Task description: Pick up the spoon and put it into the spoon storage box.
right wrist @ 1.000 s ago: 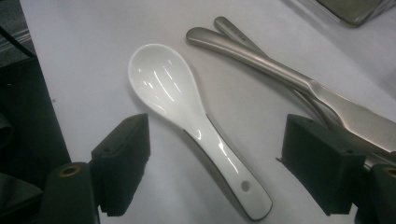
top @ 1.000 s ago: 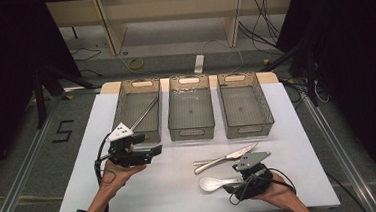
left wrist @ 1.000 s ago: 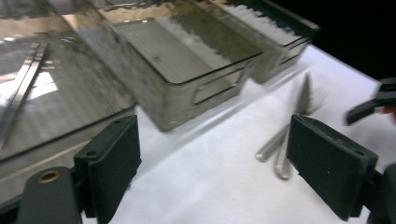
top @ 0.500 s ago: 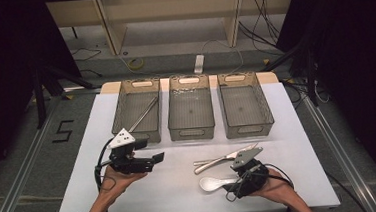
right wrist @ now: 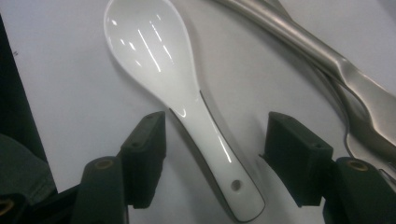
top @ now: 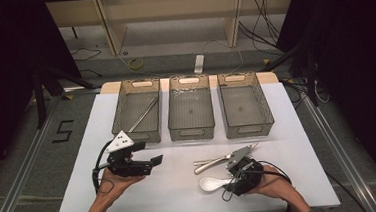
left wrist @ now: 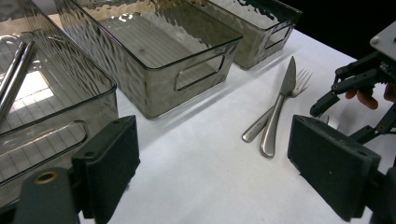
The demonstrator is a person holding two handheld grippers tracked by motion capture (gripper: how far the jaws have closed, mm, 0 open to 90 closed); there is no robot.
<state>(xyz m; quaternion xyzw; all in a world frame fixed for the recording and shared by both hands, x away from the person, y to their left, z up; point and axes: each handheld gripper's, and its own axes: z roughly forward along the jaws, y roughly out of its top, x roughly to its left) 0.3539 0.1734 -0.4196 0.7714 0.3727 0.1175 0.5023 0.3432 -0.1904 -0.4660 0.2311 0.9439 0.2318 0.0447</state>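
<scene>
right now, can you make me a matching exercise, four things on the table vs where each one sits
Things:
1. white spoon
2. knife
3. metal rod
4. left tool

Places:
A. inside the left bin
B. held above the bare cloth, jaws open on nothing
C. handle between the open jaws of the right tool, which have just been closing
D. lying across the fork on the cloth

Pairs: 1-C, 2-D, 3-A, 4-B
</scene>
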